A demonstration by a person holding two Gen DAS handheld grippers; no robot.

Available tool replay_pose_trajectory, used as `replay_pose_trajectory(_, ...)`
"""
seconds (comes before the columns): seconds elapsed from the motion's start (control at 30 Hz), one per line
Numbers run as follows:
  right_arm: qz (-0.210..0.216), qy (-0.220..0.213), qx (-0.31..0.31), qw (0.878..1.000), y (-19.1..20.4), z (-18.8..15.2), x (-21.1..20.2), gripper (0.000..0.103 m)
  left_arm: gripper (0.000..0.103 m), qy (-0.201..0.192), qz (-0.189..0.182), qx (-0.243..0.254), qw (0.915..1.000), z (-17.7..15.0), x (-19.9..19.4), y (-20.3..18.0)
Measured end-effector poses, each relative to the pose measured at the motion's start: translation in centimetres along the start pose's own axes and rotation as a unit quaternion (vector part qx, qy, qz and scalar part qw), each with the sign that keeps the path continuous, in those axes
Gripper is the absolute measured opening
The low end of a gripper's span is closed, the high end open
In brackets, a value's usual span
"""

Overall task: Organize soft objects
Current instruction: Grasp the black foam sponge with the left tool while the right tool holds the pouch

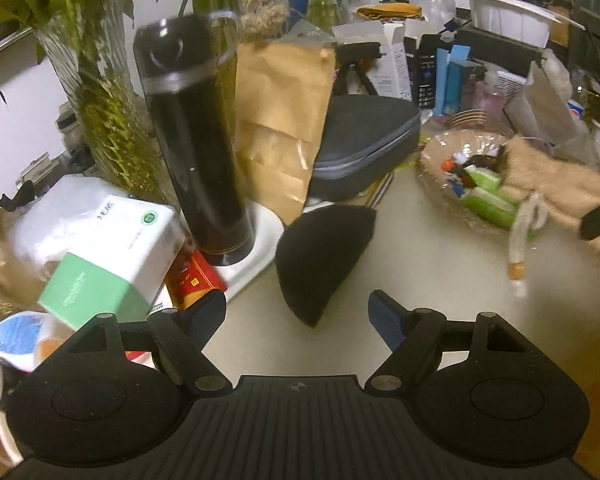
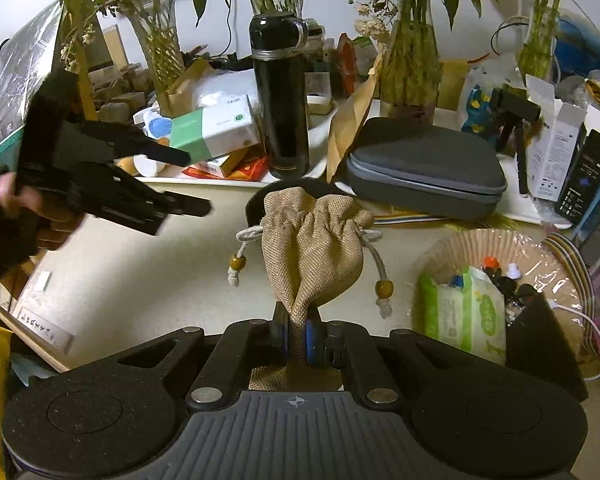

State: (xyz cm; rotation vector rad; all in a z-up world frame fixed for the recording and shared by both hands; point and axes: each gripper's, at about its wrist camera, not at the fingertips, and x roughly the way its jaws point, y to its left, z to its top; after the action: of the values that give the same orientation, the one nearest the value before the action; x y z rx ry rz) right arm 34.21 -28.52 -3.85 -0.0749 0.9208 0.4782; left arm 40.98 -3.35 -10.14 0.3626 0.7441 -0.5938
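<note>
The burlap pouch (image 2: 314, 248) hides most of the black soft object (image 2: 256, 204) behind it.

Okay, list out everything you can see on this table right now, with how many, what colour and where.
burlap drawstring pouch: one, tan, pinched in the right gripper
black cloth: one, black, on the table ahead of the left gripper
flask: one, black, upright behind the pouch
zip case: one, grey, right of the flask
paper bag: one, brown, between flask and case
basket: one, tan, lined with clear film, right side, holding a green wipes pack
glass vases with greenery: several, back edge
left gripper: open, empty
right gripper: shut on the pouch
</note>
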Motion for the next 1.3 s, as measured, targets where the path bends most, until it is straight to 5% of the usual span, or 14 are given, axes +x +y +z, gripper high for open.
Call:
replay_pose_trajectory(0.7, 0.018, 0.003, -0.006, 1.0, 1.9, 1.7, 1.5, 0.011, 0.078, -0.083, -0.029, -0.011, 0.9961, -2.7, 8.7, 0.8)
replay_pose_trajectory(0.73, 0.018, 0.004, -0.004, 1.0, 1.8, 1.7, 1.6, 0.011, 0.071, -0.086, -0.032, -0.01, 0.9957, -2.8, 8.8, 0.8)
replay_pose_trajectory(0.77, 0.019, 0.006, -0.001, 1.0, 1.7, 1.7, 1.7, 0.011, 0.052, -0.083, -0.04, -0.007, 0.9957, -2.9, 8.9, 0.7)
replay_pose_trajectory(0.8, 0.019, 0.008, 0.002, 1.0, 1.6, 1.7, 1.8, 0.011, 0.051, -0.078, -0.047, -0.005, 0.9958, -2.9, 9.1, 0.7)
replay_pose_trajectory(1.03, -0.026, 0.022, 0.011, 0.999, 1.0, 1.5, 2.6, 0.011, 0.045, -0.082, -0.053, -0.029, 0.9947, -2.9, 7.0, 1.6)
replay_pose_trajectory(1.3, -0.023, 0.033, 0.036, 0.999, 0.1, 1.1, 3.2, 0.01, 0.044, -0.087, -0.032, -0.046, 0.9946, -3.6, 1.6, 2.9)
